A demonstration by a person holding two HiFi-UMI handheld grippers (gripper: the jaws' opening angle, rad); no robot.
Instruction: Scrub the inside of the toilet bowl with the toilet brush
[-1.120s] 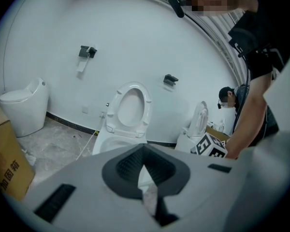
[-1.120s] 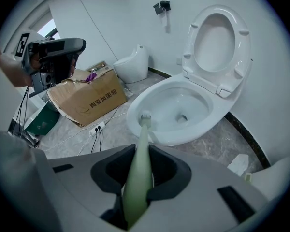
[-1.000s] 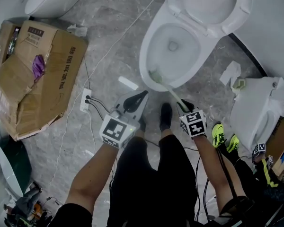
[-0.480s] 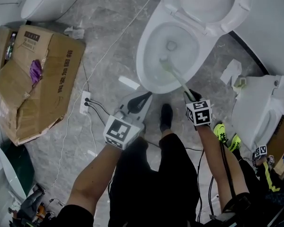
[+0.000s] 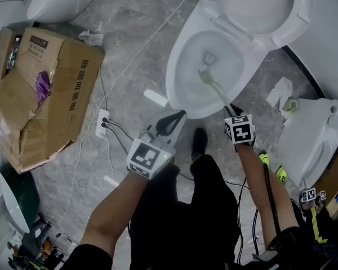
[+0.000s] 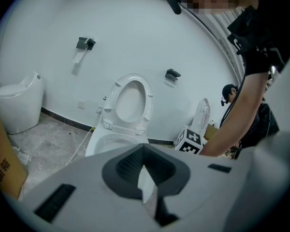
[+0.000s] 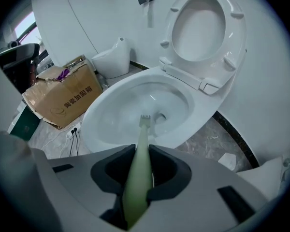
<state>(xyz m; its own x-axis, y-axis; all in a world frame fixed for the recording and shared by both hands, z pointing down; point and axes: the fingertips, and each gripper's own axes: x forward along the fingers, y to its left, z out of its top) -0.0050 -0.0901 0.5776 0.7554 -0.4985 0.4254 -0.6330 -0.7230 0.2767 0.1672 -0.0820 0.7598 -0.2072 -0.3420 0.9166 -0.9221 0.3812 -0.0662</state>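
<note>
Lengthwise between right tongs [image 7: 141, 151], toilet brush [image 7: 143, 128], inside toilet bowl [image 7: 111, 105]

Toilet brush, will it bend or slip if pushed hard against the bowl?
Likely fairly stiff: the brush runs straight from the right hand-held gripper into the bowl. Probably light, since one gripper carries it by its end. The handle looks smooth, so it might twist or slide in the jaws under hard pushing.
</note>
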